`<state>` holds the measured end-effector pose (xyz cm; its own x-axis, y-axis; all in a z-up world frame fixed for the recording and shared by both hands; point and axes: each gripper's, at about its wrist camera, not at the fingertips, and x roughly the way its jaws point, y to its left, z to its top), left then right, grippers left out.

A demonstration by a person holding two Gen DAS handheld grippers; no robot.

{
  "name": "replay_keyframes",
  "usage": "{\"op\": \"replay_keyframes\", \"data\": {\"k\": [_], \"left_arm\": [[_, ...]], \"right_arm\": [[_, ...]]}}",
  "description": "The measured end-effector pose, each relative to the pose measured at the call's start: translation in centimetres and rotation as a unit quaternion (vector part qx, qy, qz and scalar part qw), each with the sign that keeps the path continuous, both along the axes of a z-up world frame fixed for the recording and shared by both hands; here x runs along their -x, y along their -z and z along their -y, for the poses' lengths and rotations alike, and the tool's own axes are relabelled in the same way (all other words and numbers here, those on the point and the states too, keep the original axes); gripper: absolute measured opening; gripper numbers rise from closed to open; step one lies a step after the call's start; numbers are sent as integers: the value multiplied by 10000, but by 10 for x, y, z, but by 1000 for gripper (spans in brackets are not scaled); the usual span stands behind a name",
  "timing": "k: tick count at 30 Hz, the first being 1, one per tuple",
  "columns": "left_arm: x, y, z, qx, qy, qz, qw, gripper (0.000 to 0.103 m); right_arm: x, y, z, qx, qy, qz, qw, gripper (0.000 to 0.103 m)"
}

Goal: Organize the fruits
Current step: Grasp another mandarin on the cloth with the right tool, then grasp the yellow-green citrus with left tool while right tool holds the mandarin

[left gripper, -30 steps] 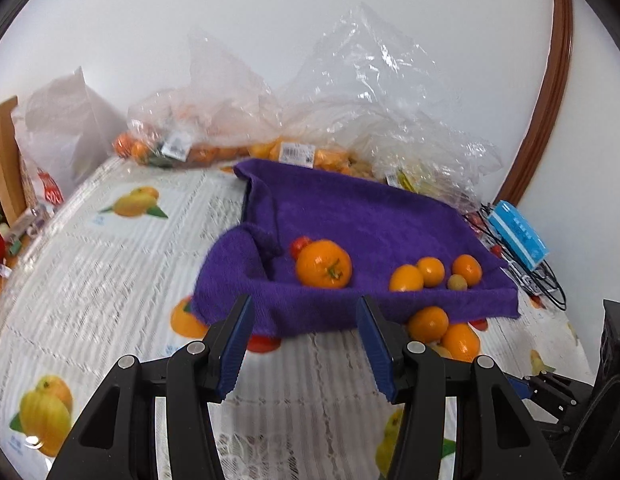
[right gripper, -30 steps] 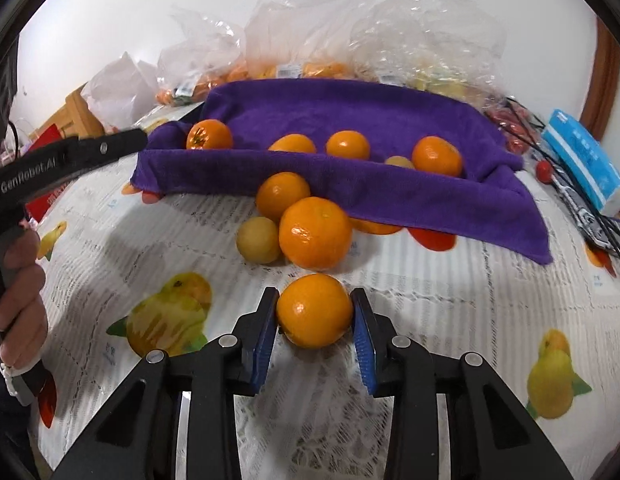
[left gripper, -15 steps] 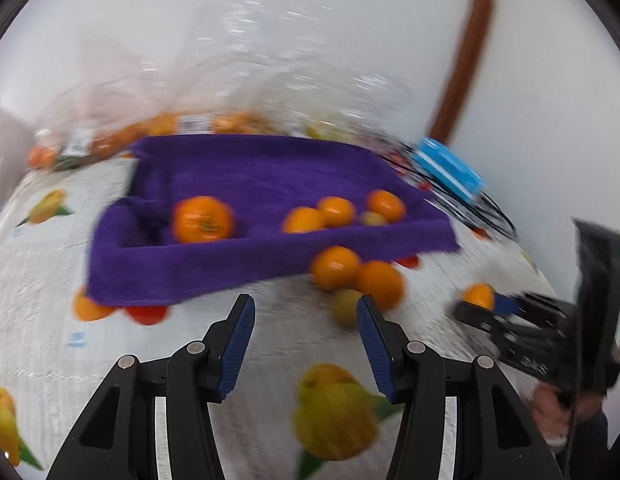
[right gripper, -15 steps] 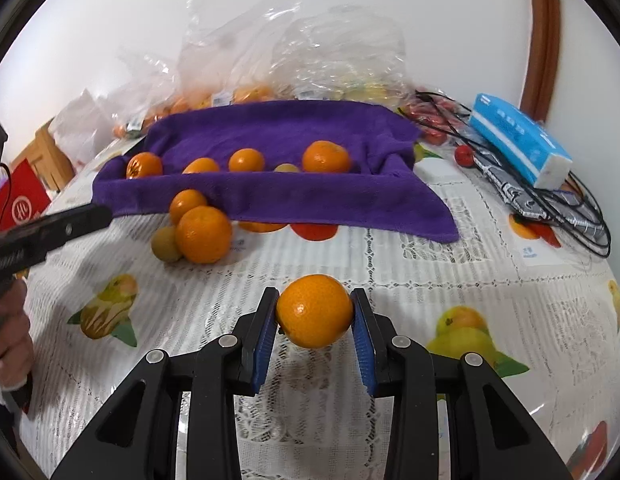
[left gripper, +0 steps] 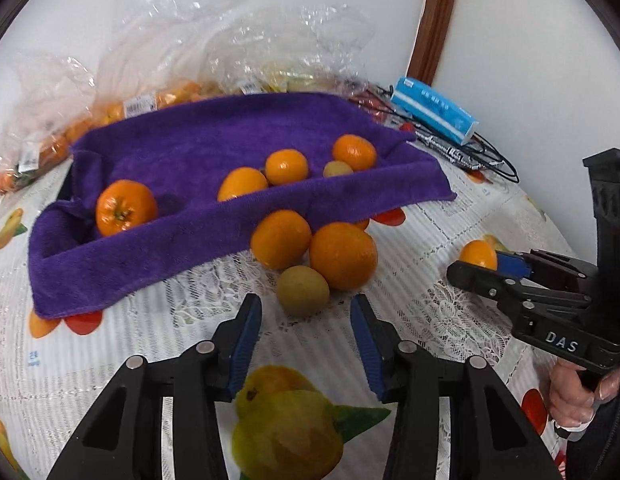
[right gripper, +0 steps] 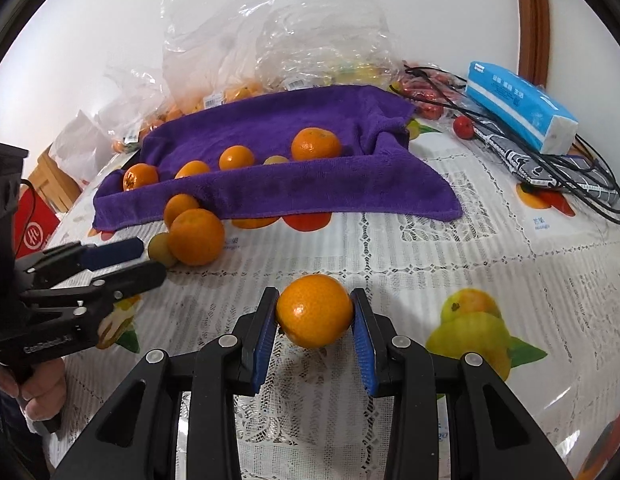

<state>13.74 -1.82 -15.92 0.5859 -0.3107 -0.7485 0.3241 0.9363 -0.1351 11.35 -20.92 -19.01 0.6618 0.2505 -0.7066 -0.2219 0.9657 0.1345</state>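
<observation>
A purple towel lies on the table with several oranges on it. In front of its edge sit two oranges and a small yellow-green fruit. My left gripper is right behind that small fruit. Its jaws are closing, the fruit sits just ahead of the tips, and the pads do not touch it. My right gripper is shut on an orange, held just above the tablecloth, to the right of the pile.
Clear plastic bags of fruit are piled behind the towel against the wall. A blue tissue pack and black cables lie at the back right. A red box stands at the left edge.
My left gripper has swung right and sunk toward the loose fruits in front of the towel, and its jaws have narrowed. My right gripper has carried its orange rightward, away from the pile.
</observation>
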Motion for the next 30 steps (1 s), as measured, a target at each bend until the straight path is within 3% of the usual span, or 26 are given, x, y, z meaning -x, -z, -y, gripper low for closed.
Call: {"op": "replay_keyframes", "data": {"k": [2, 7, 11, 19, 30], "left_arm": [[-3, 3, 6, -100, 75, -76, 9999, 42], [-5, 3, 9, -232, 3, -44, 9997, 27], [-8, 3, 4, -96, -37, -82, 9999, 27], [-13, 4, 13, -329, -44, -33, 9994, 27], [-9, 4, 9, -190, -99, -67, 9997, 28]], "right_arm": [[0, 0, 2, -54, 6, 7, 10000, 36], [-2, 2, 3, -122, -52, -74, 9999, 36], [-2, 3, -1, -32, -83, -83, 9999, 36], [-2, 4, 1, -127, -82, -106, 9998, 36], [-2, 4, 3, -210, -67, -99, 9997, 36]]}}
